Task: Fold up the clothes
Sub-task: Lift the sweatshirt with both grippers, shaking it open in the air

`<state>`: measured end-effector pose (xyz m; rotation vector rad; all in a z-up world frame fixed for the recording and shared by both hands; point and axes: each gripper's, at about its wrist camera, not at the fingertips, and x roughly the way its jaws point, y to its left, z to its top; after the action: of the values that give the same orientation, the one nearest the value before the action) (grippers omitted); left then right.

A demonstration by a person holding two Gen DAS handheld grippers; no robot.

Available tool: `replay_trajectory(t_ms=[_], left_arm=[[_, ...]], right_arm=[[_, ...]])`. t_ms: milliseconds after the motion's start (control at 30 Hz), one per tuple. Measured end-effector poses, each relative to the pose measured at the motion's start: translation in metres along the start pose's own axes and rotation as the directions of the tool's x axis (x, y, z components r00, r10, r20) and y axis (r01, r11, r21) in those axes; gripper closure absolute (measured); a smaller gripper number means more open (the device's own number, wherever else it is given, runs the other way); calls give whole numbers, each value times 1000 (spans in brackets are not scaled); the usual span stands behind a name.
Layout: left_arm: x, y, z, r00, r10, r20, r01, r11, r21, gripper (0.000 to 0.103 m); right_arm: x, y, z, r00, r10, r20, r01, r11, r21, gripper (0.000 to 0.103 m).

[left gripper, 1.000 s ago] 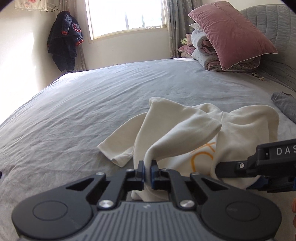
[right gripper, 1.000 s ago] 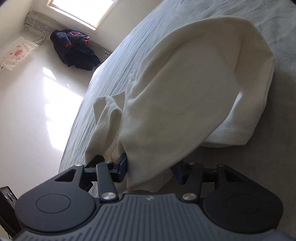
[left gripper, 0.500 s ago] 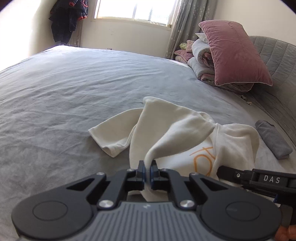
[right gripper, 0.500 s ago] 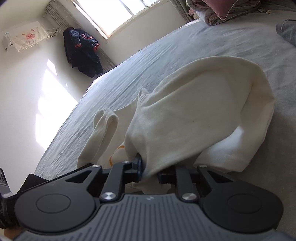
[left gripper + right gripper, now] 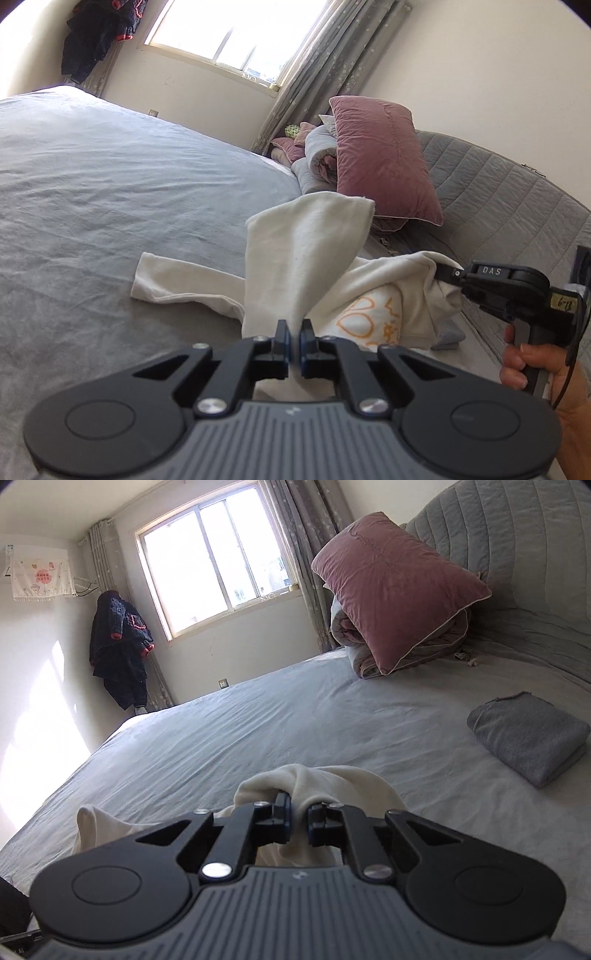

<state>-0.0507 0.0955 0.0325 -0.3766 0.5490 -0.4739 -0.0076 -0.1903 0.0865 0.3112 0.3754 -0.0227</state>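
A cream shirt (image 5: pixel 306 251) with an orange print (image 5: pixel 369 317) is partly lifted off the grey bed (image 5: pixel 110 192), one sleeve still lying flat to the left. My left gripper (image 5: pixel 294 328) is shut on a raised fold of it. In the left wrist view my right gripper (image 5: pixel 443 271) grips the shirt's right side, held by a hand (image 5: pixel 524 362). In the right wrist view the right gripper (image 5: pixel 298 808) has its jaws closing, with a bunch of the cream shirt (image 5: pixel 343 782) pinched between the pads.
A pink pillow (image 5: pixel 395 583) lies on rolled bedding by the grey quilted headboard (image 5: pixel 517 554). A folded grey towel (image 5: pixel 528 734) sits on the bed at right. A dark jacket (image 5: pixel 120 650) hangs in the corner beside the window.
Both grippers have risen and tilted up, lifting the shirt off the bed. The right gripper's jaws went from wide around the cloth to pinched on it.
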Motion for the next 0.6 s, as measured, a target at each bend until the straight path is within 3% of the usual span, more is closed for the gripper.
replay_trajectory(t_ms=[333,600], left_arm=[[-18,-12,-25,991,-89,-100,99,990,105,98],[-29,-5,-46,983,-69,-171,98,981,168,98]], right_arm=[[15,29,29,996,-48,79,57,992,-117,94],[38,65,31,995,33,89,-23,993,-116,94]])
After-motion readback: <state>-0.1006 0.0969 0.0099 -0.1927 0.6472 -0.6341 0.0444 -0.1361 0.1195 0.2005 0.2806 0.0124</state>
